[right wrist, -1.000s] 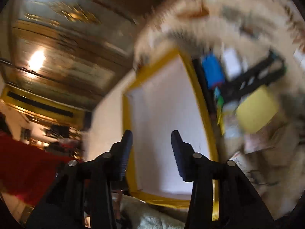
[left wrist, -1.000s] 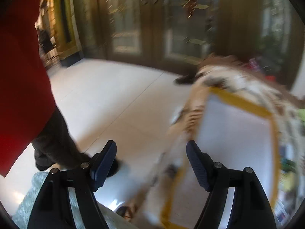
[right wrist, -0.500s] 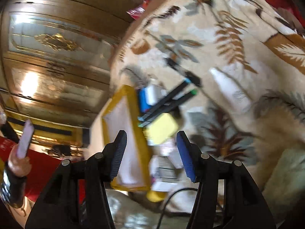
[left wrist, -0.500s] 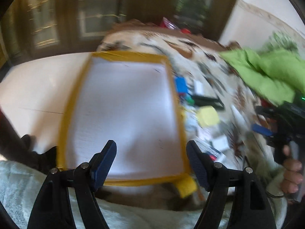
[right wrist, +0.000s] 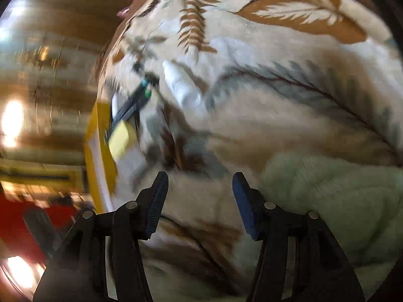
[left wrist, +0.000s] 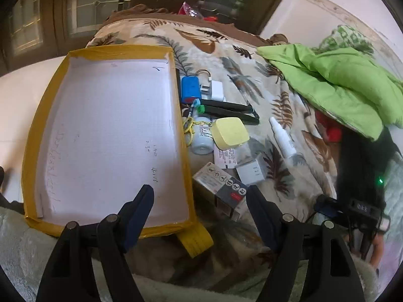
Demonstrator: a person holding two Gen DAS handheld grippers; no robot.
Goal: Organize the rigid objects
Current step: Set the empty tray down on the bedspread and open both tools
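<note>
Lengthwise, white tube [left wrist: 283, 139] lying flat, nozzle pointing away

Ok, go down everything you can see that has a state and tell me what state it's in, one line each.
Left gripper: open, nothing between the fingers.
Right gripper: jaws closing, nothing between them.
Yellow-edged tray: nothing in it.
White pill bottle: on its side.
Yellow case: lid shut.
White dropper bottle: capped, on its side.
Printed carton: on its side.

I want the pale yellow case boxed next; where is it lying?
In the left wrist view the pale yellow case lies on the leaf-print blanket just right of the yellow-edged tray, below the black pens, overlapping a small white bottle.
</note>
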